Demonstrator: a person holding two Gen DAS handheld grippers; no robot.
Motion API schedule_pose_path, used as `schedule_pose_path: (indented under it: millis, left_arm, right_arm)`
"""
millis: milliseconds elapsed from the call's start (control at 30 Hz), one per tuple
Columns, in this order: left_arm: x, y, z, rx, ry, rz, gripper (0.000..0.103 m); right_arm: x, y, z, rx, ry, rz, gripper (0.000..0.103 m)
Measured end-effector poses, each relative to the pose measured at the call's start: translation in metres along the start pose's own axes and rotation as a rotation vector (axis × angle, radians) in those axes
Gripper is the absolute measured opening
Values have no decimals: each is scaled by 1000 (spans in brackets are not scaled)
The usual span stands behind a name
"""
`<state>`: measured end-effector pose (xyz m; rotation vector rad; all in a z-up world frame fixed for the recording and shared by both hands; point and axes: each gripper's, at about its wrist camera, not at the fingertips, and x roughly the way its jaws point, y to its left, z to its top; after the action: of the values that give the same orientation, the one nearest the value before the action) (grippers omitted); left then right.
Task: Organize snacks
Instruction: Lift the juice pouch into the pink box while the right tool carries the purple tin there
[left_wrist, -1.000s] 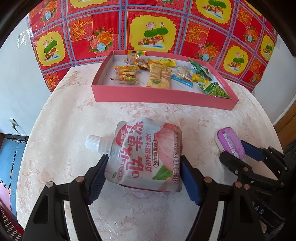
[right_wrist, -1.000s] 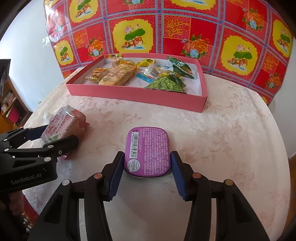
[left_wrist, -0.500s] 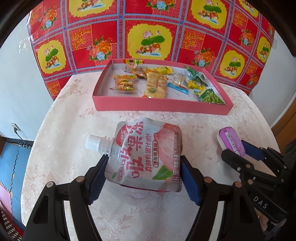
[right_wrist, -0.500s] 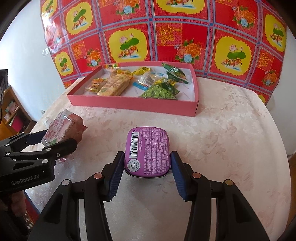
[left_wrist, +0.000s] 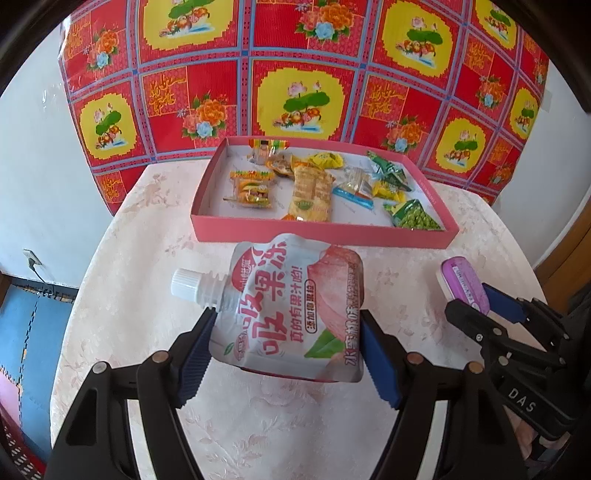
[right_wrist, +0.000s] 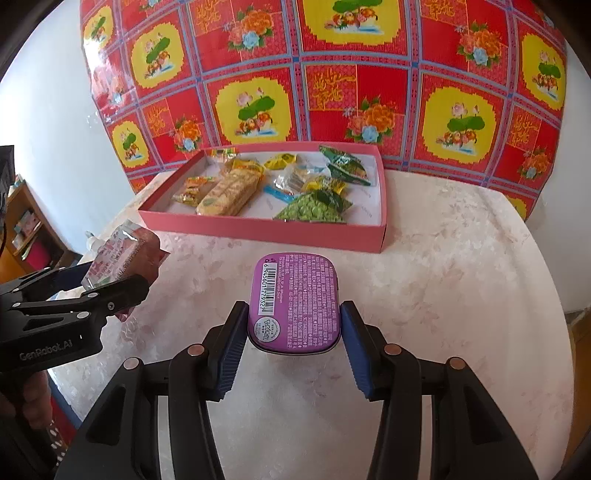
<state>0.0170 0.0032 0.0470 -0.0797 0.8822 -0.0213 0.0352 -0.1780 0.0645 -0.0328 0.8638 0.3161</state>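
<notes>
My left gripper (left_wrist: 284, 332) is shut on a white and pink jelly pouch (left_wrist: 291, 310) with a white screw cap pointing left, held above the table. My right gripper (right_wrist: 293, 323) is shut on a purple flat tin (right_wrist: 294, 299), barcode side up, also off the table. Ahead of both lies a shallow pink box (left_wrist: 321, 232) holding several snack packets: biscuits (left_wrist: 310, 192), green peas (left_wrist: 413, 218) and wrapped sweets. In the right wrist view the pouch (right_wrist: 122, 258) and the left gripper (right_wrist: 110, 284) show at the left. The tin (left_wrist: 463, 282) appears at the right of the left wrist view.
A round table with a pale floral cloth (right_wrist: 443, 277) carries the box. A red and yellow flowered sheet (left_wrist: 295, 74) hangs on the wall behind it. The pink box (right_wrist: 266, 232) has bare floor at its left end. A wooden shelf (right_wrist: 22, 221) stands at far left.
Both grippers have risen with their loads, so the pink box and the table look farther off and lower in each view. The grips are unchanged.
</notes>
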Motion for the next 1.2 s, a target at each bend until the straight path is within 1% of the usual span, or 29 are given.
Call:
schedule_pose_path:
  millis: [400,533,900,1200]
  left_arm:
    - [-4,-8,21,16,-38,-14,77]
    - [-6,-12,34,16,-48,-17,77]
    - [-9,-16,73,14,-103,-22,77]
    - [1,-11,96,-2,-111,-15,77]
  right_arm:
    - [-9,-1,22,-3,-40,21,51]
    - [-9,-2,32,8,-47,45,51]
    - [-6,-2,64,6,-79,55,51]
    - [3,-7,88,14,-97,62,51]
